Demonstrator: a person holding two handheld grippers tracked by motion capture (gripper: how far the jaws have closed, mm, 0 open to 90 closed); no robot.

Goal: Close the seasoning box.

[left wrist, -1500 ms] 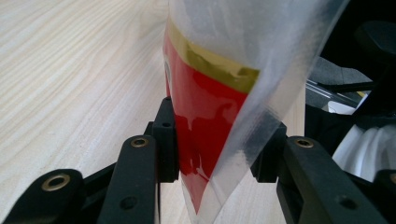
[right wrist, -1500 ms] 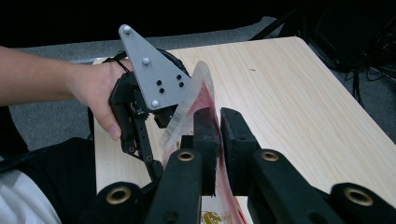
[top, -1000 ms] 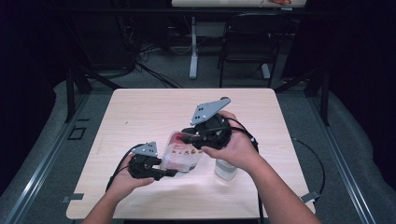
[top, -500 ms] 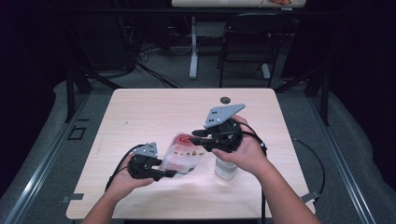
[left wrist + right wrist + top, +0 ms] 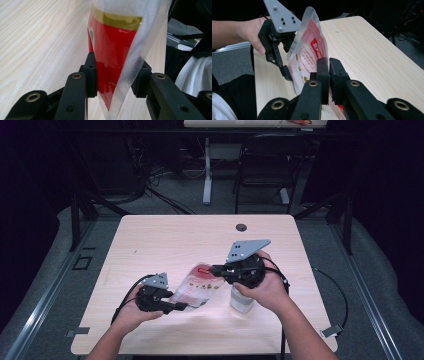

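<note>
Holding the clear snack pouch (image 5: pixel 200 287) off the table (image 5: pixel 165 240), the left gripper (image 5: pixel 176 307) is clamping one corner while the right gripper (image 5: pixel 216 268) (jaws just closing) is pinching its opposite edge, likely to pull it open.

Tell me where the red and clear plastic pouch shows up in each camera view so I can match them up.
High view: the pouch sits low at centre, slung between both tongs above the table.
Left gripper view: pouch at centre, rising from between the black jaws.
Right gripper view: pouch left of centre, upright, its lower edge at the nearly shut jaws.
Shared landmark: the pale wood table under it.
</note>
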